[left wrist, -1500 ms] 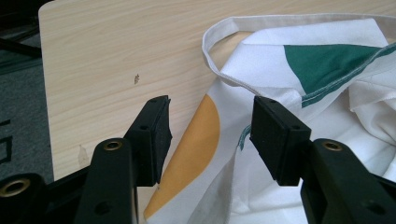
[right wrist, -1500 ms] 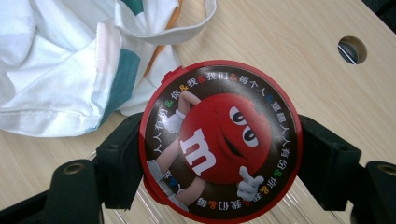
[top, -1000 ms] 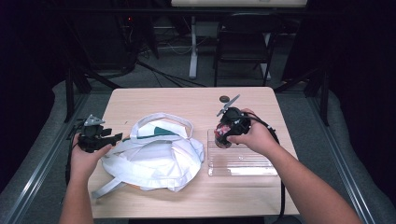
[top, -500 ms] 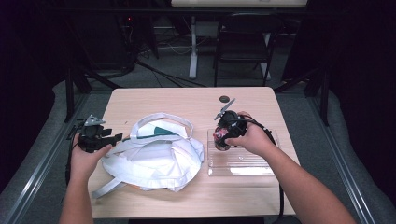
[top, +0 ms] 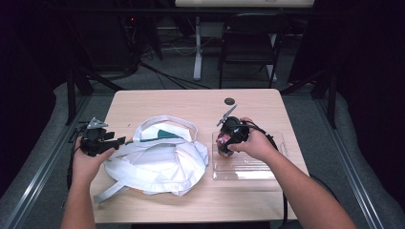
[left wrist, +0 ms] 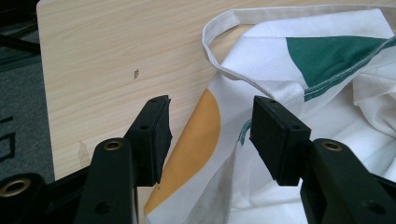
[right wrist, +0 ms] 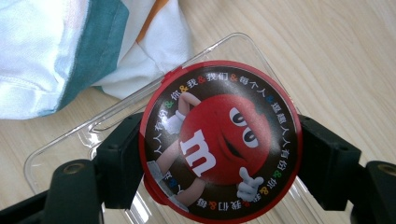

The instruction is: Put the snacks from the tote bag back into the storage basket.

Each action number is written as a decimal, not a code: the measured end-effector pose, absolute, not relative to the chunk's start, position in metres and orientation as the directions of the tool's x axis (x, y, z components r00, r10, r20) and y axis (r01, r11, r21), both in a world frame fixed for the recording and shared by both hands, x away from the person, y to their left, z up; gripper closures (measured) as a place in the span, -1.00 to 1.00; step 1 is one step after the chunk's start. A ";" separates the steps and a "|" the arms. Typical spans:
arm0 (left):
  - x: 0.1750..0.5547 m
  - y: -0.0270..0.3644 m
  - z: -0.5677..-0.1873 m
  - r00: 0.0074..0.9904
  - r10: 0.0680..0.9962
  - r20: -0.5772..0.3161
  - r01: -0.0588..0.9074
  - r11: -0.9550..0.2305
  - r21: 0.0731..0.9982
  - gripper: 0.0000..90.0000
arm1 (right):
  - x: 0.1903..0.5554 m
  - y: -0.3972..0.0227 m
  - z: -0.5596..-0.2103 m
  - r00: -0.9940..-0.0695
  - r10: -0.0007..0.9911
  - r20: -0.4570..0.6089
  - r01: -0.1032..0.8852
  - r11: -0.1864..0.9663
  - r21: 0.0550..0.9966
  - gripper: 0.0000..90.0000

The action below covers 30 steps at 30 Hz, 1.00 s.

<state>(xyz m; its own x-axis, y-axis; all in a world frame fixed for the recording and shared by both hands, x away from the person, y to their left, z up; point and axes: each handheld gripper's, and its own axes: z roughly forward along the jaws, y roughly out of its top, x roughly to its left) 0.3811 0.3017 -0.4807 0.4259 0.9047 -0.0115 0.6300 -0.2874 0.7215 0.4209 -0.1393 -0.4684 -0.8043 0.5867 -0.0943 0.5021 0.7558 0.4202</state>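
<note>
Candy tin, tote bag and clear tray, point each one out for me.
Candy tin [right wrist: 219, 140], right gripper view, middle of its lid.
Tote bag [top: 157, 160], high view, white body.
Clear tray [top: 248, 167], high view, bare floor.

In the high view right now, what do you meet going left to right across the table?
Left gripper → white tote bag → right gripper, shut on a red round M&M's tin → clear plastic tray. A small dark disc lies farther back.
</note>
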 end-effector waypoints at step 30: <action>0.380 0.303 -0.484 0.422 0.906 -0.011 0.637 -0.288 0.715 0.06 | 0.434 -0.140 -0.491 -0.817 0.572 -0.071 0.498 0.762 0.414 -0.44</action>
<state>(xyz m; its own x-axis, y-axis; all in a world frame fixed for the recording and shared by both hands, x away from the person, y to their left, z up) 0.3802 0.3032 -0.4835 0.4222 0.9064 -0.0111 0.6368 -0.2879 0.7153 0.4339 -0.1395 -0.4912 -0.8169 0.5725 -0.0710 0.4979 0.7619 0.4143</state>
